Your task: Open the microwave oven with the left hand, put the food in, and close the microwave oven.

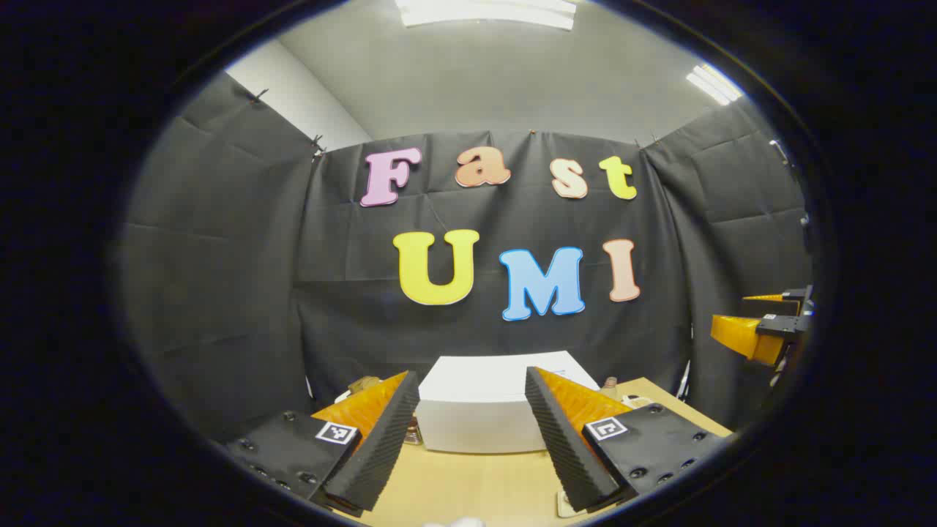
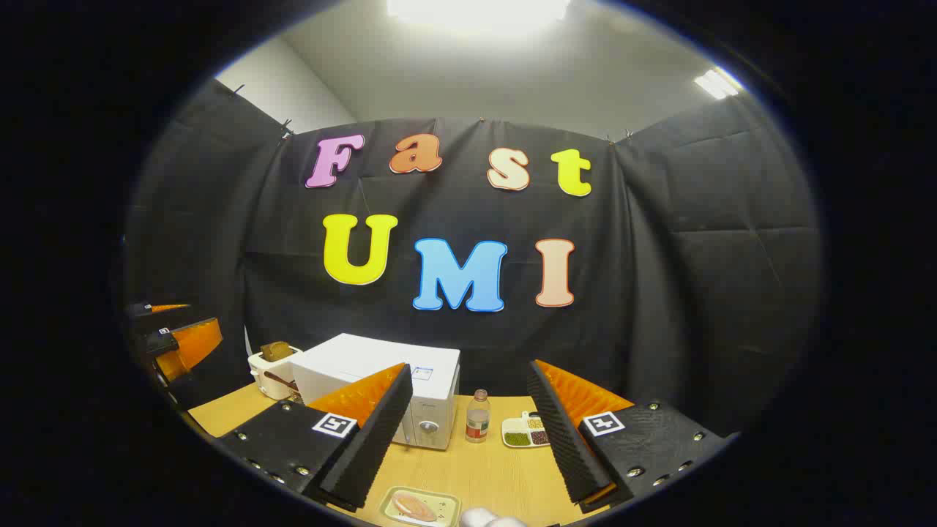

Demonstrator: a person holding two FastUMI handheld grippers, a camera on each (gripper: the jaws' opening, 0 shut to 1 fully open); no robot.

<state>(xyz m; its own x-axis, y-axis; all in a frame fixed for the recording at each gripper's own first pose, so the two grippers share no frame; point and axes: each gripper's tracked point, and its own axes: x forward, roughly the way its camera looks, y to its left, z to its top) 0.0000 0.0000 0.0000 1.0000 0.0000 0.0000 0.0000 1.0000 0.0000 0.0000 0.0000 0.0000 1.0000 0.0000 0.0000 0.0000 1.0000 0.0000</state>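
The white microwave (image 2: 381, 388) stands on the wooden table (image 2: 490, 468) with its door closed, its knob panel facing the right gripper view. In the left gripper view the same microwave (image 1: 487, 410) sits straight ahead, framed between the two fingers.

The left gripper (image 1: 472, 439) hangs above the table with its fingers spread wide and nothing between them. The right gripper (image 2: 468, 446) is likewise spread apart and holds nothing. Each one also shows at the edge of the other's view: the right gripper (image 1: 761, 329) far to the side in the left gripper view, the left gripper (image 2: 176, 340) at the side in the right gripper view.

The food (image 2: 413, 506), a pale orange-pink piece, lies in a shallow rectangular tray (image 2: 446, 501) on the table near the bottom of the right gripper view, in front of the microwave and apart from it.

Just beside the microwave stands a small bottle (image 2: 477, 416) with reddish contents. Next to it is a small divided dish (image 2: 512, 430) holding green, dark and yellowish bits in separate compartments. On the microwave's far side sits a white toaster (image 2: 271, 369) with a brown slice sticking up from it.
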